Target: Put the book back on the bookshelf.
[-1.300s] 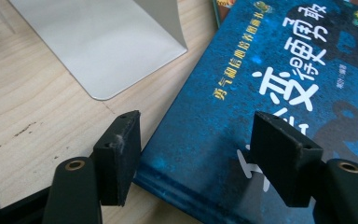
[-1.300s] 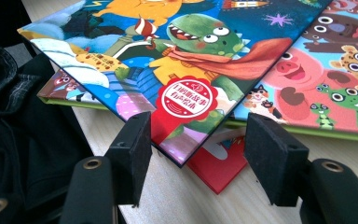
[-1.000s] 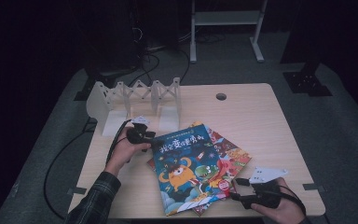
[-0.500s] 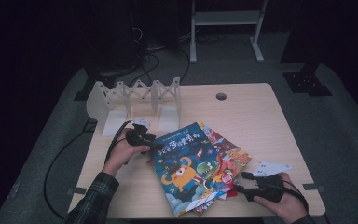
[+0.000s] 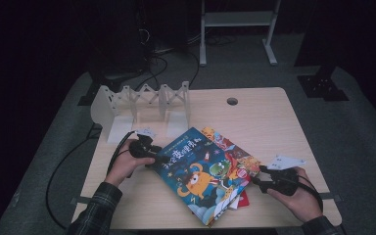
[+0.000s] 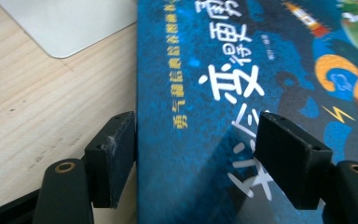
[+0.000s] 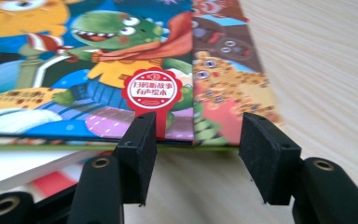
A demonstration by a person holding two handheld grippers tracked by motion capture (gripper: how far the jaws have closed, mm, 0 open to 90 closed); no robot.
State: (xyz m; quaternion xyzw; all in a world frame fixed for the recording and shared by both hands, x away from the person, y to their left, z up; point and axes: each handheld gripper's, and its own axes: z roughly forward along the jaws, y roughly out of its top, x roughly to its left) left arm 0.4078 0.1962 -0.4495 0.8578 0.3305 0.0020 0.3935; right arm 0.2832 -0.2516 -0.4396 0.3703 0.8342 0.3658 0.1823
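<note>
**A:** Since the earlier frames, the right gripper (image 5: 260, 177) is sliding across the table (image 5: 274, 122) toward the book pile, and its jaws have just been closing a little with nothing pinched between them yet; the left gripper (image 5: 152, 152) is barely shifting at the blue book (image 5: 200, 171). Is that how you are reading the high view?

**B:** Yes. From above, the blue book is lying askew on top of the red book (image 5: 232, 152), in front of the white rack (image 5: 142, 100), and both hands are coming in at opposite corners of the pile.

**A:** And the left gripper view?

**B:** Its jaws are standing spread, one pad hanging just off the edge of the blue book (image 6: 214, 93) over bare wood, the other over the cover. They are straddling that edge, not pressing on it as far as I can tell. A corner of the white rack's base (image 6: 70, 23) is showing beyond.

**A:** The right gripper view?

**B:** Jaws partly spread, facing the near edge of the blue book (image 7: 98, 70) and the red book (image 7: 219, 84) beneath it, with no pad touching either.

**A:** So which step is this?

**B:** I judge they are lining up a grasp on the top book. Next, each gripper needs to get one pad under the cover's edge and close, without catching the book below
</note>
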